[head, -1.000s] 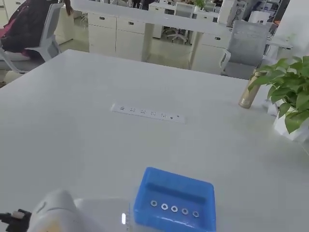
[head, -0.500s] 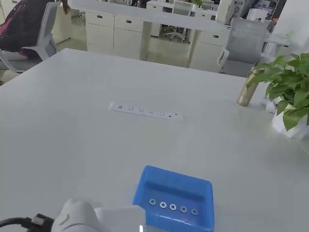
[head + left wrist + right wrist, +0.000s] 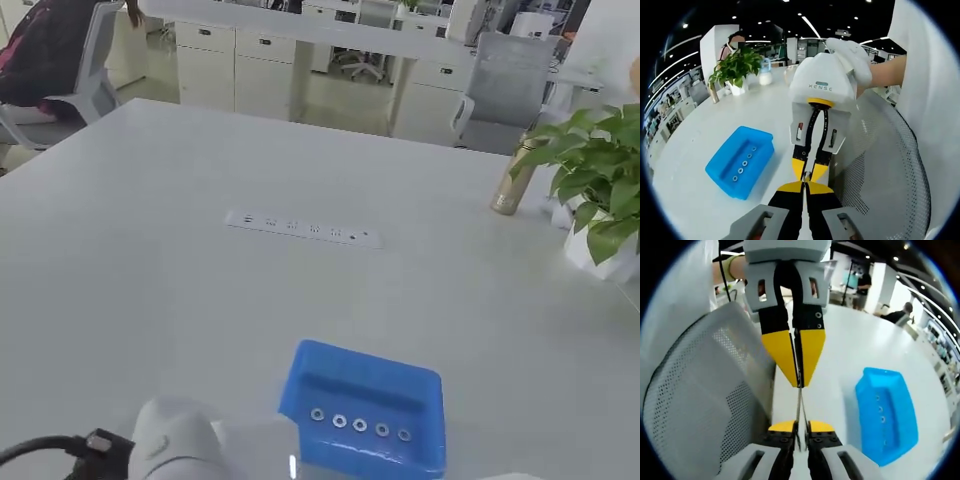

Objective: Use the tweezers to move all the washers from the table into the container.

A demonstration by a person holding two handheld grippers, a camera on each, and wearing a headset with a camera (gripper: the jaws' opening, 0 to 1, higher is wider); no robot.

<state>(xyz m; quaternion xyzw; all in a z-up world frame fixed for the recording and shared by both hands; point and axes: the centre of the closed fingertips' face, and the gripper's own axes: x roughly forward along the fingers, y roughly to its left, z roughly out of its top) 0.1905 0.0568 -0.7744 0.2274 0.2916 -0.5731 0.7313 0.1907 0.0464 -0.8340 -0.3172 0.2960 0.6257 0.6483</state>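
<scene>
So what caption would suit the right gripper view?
Right gripper and left gripper both pinch tweezers, blue tray of washers alongside.

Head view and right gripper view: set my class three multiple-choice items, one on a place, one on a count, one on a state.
1. Where do the small metal washers lie relative to the blue plastic tray? A beside it; B in a row inside it; C under it.
2. How many washers are there? A three; B eight; C five.
3. The right tool is: A shut on thin metal tweezers; B wide open; C holding a washer.
Key: 1 B, they line the tray's floor; 2 C, five rings count out; 3 A, its jaws pinch the tweezers.
</scene>
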